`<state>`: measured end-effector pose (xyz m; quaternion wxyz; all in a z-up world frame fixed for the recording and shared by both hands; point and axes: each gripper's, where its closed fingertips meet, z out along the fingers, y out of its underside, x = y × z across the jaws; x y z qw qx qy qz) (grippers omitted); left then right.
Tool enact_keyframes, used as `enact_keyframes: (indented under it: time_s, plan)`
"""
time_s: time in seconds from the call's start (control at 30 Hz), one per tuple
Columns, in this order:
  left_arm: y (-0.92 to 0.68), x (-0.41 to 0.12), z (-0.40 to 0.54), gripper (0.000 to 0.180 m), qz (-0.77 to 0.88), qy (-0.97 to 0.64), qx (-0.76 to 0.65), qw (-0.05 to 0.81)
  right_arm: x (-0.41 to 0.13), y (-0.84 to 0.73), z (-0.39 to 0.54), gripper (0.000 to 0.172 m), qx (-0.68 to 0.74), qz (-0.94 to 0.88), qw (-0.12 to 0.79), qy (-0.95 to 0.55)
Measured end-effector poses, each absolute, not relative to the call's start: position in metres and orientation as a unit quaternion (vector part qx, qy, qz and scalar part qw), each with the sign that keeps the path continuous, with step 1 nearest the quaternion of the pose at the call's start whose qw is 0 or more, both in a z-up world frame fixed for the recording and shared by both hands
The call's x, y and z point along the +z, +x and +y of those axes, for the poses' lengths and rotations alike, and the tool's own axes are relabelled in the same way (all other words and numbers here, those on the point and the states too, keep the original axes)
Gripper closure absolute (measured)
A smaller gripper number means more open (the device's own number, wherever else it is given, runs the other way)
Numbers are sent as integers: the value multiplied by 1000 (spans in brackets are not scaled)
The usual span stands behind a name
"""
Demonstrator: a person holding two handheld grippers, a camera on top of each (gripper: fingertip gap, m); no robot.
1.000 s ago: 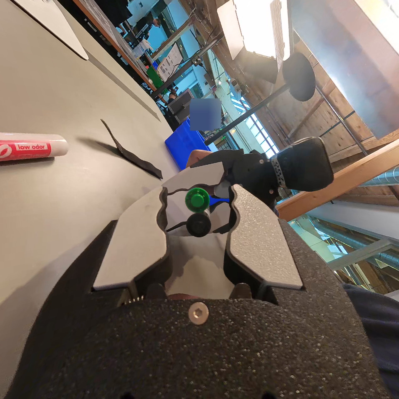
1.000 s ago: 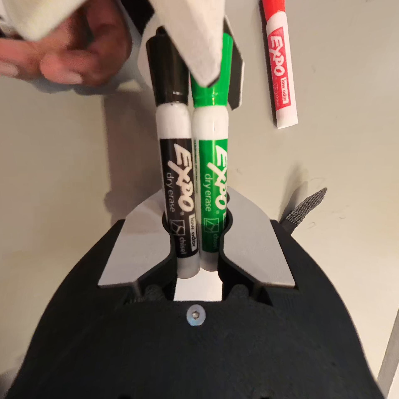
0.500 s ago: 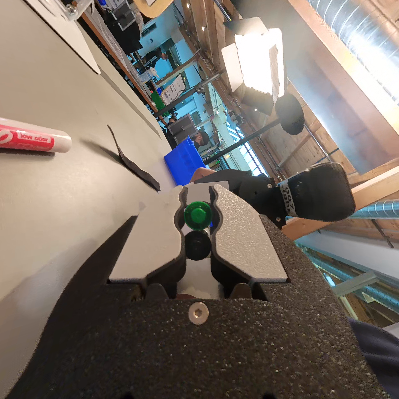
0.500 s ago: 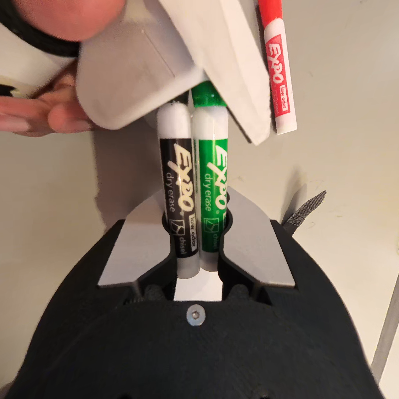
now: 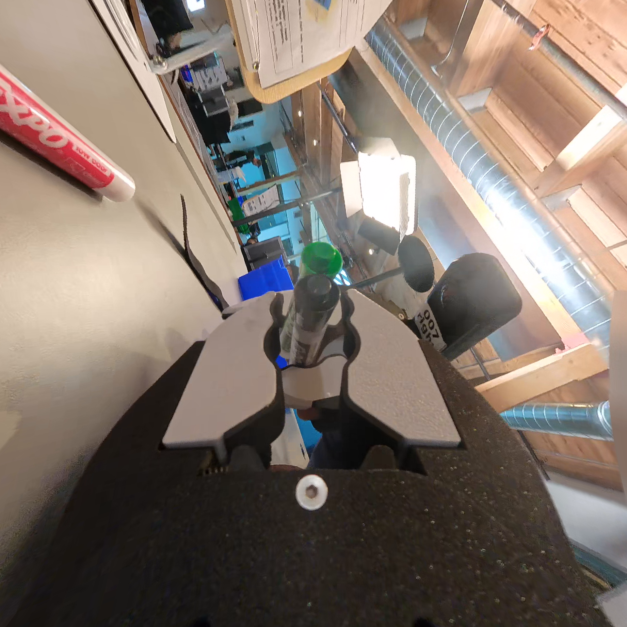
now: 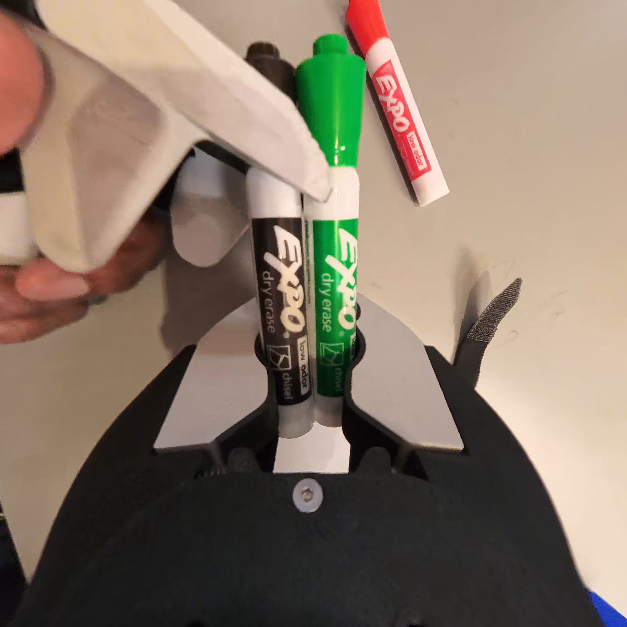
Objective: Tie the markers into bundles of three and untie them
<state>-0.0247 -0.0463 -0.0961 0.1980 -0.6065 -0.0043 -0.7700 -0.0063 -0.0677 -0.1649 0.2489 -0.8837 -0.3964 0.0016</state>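
Your right hand-held gripper (image 6: 310,334) is partly closed on two markers held side by side, the black marker (image 6: 283,305) on the left and the green marker (image 6: 334,271) on the right. Its grey fingers (image 6: 390,366) press against the outer sides of the pair near their rear ends, and the capped ends point away from you over the pale surface (image 6: 509,169).

Your left hand-held gripper (image 5: 310,305) meets the same pair from the cap end. In its own view the black cap (image 5: 314,293) sits between the fingertips, with the green cap (image 5: 320,259) just beyond it. The fingers (image 5: 376,336) stand partly open around the black marker; dark gaps show on both sides of the barrel, so it does not look clamped. From the right wrist view this gripper is blurred; one pale finger (image 6: 210,112) lies across the black cap and its tip reaches the seam between the two barrels, while your hand (image 6: 51,288) shows at the left edge.

The red marker (image 6: 395,108) lies loose on the surface just beside the green cap, apart from the pair. A dark hook-and-loop strap (image 6: 488,322) lies to the right of the right gripper, one end lifted off the surface.
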Motion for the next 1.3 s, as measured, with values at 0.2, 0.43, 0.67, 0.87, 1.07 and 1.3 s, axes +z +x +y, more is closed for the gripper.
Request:
enact_keyframes:
  time_s: [0.2,0.43,0.67,0.87,1.07,1.3]
  plan:
    - [-27,-91,-38,159,-7,-601,-759,251,-163,-15,-70,129,1,-386,252,-888]
    - [-25,-94,-37,160,-9,-606,-759,237,-166,-9,-67,128,-39,-398,244,-884]
    - [-23,-99,-38,160,-19,-616,-756,220,-168,-5,-66,127,-70,-416,229,-877]
    - [-21,-101,-39,160,-27,-619,-750,232,-168,-7,-61,128,-80,-419,222,-877]
    - [-19,-102,-40,160,-30,-623,-744,242,-169,-6,-58,129,-90,-429,206,-875]
    - [-13,-103,-45,162,-24,-632,-735,247,-171,-5,-60,129,-84,-436,193,-875]
